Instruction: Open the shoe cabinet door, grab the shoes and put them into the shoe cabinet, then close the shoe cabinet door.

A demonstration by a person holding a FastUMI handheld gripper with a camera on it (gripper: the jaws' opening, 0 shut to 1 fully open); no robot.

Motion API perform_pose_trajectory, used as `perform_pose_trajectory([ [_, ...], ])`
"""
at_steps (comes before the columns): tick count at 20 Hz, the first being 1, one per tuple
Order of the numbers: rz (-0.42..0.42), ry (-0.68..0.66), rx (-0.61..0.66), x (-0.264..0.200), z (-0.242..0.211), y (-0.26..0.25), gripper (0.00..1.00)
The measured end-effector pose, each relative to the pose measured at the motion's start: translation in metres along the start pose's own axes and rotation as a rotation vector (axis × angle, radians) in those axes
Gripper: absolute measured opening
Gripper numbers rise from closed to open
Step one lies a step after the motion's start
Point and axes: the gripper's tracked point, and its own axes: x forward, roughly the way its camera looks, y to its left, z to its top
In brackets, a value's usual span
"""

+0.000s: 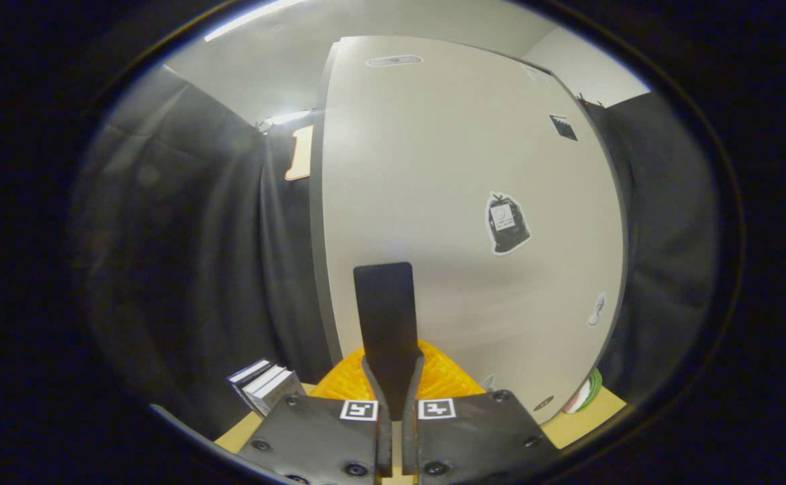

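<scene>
The pale shoe cabinet door (460,168) stands straight ahead, with a few stickers on its face. A flat black handle strip (384,303) runs up from between my fingers against the door. My gripper (393,367) is shut on the lower end of this strip, both fingers (371,377) pressing on it from the sides. The door's left edge (317,222) shows as a grey band beside the black cloth wall.
An orange ribbed object (446,380) lies just beyond the fingers at the foot of the door. A small stack of books (265,385) sits to the left on the wooden surface (591,416). A green-and-white item (588,394) lies at the door's lower right corner.
</scene>
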Motion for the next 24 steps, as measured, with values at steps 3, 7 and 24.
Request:
perform_pose_trajectory([
  [3,-0.012,0.002,0.008,-0.014,0.000,-0.004,0.07],
  [7,-0.027,0.000,0.013,-0.035,0.001,-0.013,0.07],
  [24,-0.041,0.003,0.005,-0.099,0.005,-0.054,0.06],
])
